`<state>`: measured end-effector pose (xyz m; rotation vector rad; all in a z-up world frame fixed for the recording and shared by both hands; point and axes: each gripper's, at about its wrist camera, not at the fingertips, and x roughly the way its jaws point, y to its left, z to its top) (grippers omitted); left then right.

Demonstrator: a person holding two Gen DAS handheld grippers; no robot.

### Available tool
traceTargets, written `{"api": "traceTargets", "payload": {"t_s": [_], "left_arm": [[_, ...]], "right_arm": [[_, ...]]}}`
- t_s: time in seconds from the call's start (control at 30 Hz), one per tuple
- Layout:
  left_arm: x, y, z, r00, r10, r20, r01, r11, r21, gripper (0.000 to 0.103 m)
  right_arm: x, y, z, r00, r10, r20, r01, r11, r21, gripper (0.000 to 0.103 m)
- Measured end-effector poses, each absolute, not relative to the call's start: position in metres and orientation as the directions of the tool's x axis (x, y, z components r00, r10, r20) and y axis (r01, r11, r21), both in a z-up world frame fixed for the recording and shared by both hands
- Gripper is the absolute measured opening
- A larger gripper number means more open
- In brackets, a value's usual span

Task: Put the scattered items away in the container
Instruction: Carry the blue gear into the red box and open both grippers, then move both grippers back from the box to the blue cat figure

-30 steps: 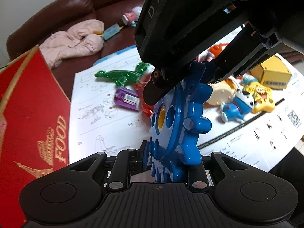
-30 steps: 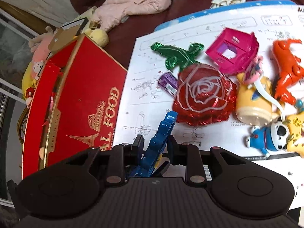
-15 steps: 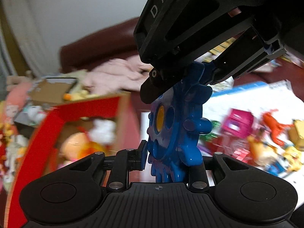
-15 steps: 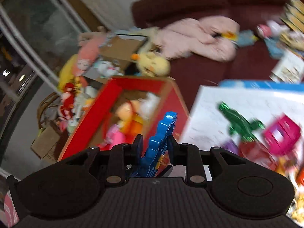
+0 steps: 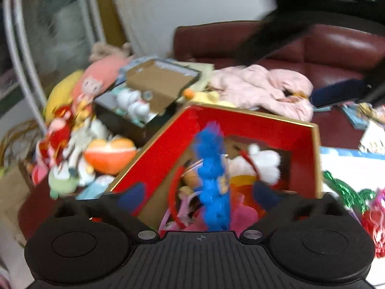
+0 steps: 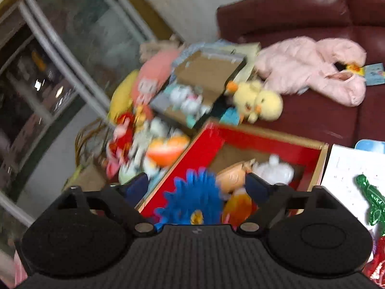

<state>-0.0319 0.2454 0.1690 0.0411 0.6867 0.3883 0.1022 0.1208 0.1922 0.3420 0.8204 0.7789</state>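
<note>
So this is the drop step. Both sets of jaws are springing apart right now: the left gripper (image 5: 201, 196) and the right gripper (image 6: 196, 189) each have their fingers spread wide, and nothing is pressed between the pads anymore. The blue gear toy (image 5: 213, 180) sits in the gap between the left jaws, touching neither finger as far as I can tell, just a motion-smeared streak. It looks to be in mid-air over the open mouth of the red box (image 5: 252, 122), just ahead of and below the jaws.

Orientation-wise: in the left wrist view it shows edge-on, long axis running up and down between the fingers. In the right wrist view you get its toothed round face (image 6: 192, 201) instead, low between the jaws. So I'd guess it's standing on its rim, though the blur makes that shaky.

Next move, I'd say: let it land among the plush stuff already in the box, then swing back to the sheet off to the right of the jaws, where the green glittery toy (image 6: 371, 204) waits.
</note>
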Motion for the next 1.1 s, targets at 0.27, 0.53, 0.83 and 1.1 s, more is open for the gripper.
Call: {"api": "traceTargets", "payload": {"t_s": [0.27, 0.53, 0.83, 1.1], "left_arm": [[-0.032, 0.242, 0.151, 0.686, 0.337, -0.645, -0.301, 0.938, 0.17, 0.103], [-0.034, 0.209, 0.149, 0.711, 0.317, -0.628, -0.239, 0.949, 0.208, 0.103], [-0.039, 0.157, 0.152, 0.745, 0.264, -0.613, -0.116, 0.956, 0.271, 0.103], [-0.044, 0.083, 0.135, 0.76, 0.164, -0.629, 0.048, 0.951, 0.305, 0.103]], "right_arm": [[0.099, 0.107, 0.172, 0.399, 0.692, -0.602, -0.478, 0.717, 0.507, 0.089], [0.083, 0.084, 0.18, 0.381, 0.669, -0.638, -0.521, 0.726, 0.45, 0.089], [0.075, 0.025, 0.18, 0.415, 0.632, -0.655, -0.485, 0.763, 0.428, 0.091], [0.063, -0.066, 0.151, 0.467, 0.552, -0.691, -0.344, 0.833, 0.433, 0.091]]}}
